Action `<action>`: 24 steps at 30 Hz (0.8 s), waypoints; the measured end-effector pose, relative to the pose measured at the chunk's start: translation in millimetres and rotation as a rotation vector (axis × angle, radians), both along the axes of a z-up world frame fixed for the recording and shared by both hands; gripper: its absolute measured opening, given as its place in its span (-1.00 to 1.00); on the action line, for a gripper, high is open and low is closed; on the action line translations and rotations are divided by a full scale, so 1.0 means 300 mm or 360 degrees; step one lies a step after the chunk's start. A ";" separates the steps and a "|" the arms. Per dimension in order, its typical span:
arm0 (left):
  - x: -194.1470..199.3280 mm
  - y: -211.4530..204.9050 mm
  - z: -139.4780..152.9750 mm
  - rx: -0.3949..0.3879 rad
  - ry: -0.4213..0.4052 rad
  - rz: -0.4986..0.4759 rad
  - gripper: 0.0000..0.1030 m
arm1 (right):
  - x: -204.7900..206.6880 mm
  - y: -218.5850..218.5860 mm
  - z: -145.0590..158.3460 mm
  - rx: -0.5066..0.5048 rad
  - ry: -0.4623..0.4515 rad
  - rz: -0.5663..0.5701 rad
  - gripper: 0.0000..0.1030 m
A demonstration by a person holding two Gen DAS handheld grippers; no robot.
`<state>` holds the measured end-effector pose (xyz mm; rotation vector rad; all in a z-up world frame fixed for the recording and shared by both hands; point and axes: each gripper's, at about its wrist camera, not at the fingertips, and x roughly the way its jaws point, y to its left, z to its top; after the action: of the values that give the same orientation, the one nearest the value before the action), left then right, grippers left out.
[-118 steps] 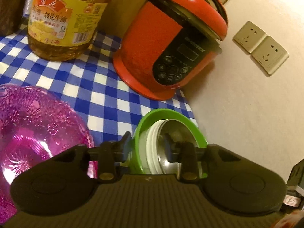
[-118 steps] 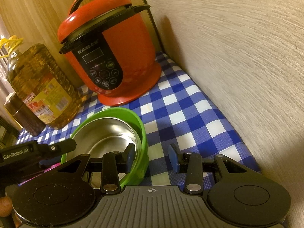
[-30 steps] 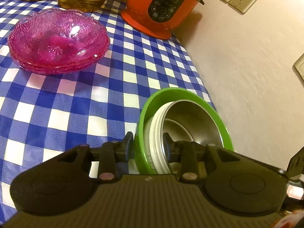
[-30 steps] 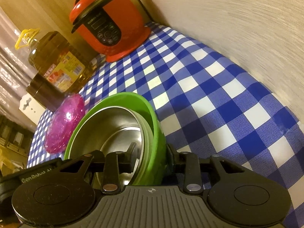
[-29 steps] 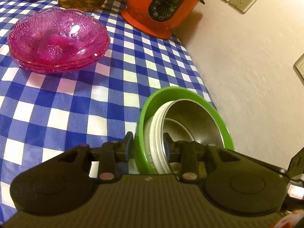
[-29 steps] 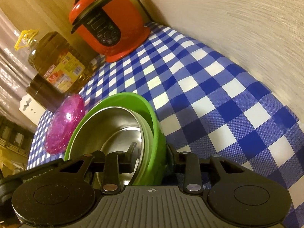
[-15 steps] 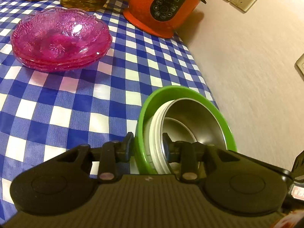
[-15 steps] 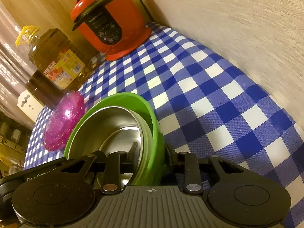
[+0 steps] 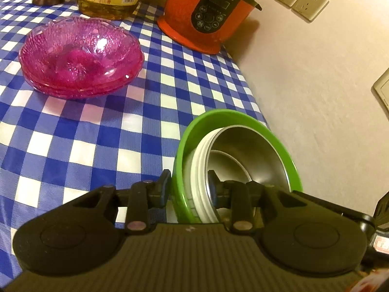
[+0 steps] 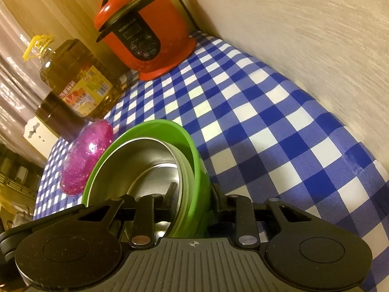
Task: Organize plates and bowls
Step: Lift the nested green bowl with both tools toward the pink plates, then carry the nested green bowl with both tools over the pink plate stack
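2 grippers, left gripper (image 9: 188, 183) and right gripper (image 10: 193, 193), each clamp opposite rims of the green plastic bowl with steel lining (image 9: 245, 146) near the blue-checked tablecloth's (image 9: 97, 133) wall-side edge, clear cloth between it and the stacked pink glass bowls (image 9: 80, 56).

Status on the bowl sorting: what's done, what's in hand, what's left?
Done: pink glass bowls sit stacked on the checked cloth. In hand: left gripper and right gripper each clamp a rim of the green bowl stack with steel bowls nested inside. Left: setting that stack down.
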<state>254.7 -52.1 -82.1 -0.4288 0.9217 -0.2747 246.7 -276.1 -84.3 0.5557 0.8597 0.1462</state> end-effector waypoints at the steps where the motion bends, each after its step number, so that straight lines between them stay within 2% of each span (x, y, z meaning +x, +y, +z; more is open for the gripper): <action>1: 0.000 0.002 0.003 0.0000 -0.0005 0.0002 -0.46 | -0.001 0.003 0.004 0.0002 -0.0004 0.0000 -0.44; 24: -0.038 0.086 0.080 -0.0006 -0.0071 0.0073 -0.46 | 0.008 0.081 0.085 0.0031 -0.0076 0.0060 -0.44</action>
<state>243.5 -26.3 -58.1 -0.4451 0.8669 -0.2434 249.2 -251.9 -58.9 0.5525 0.8233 0.2017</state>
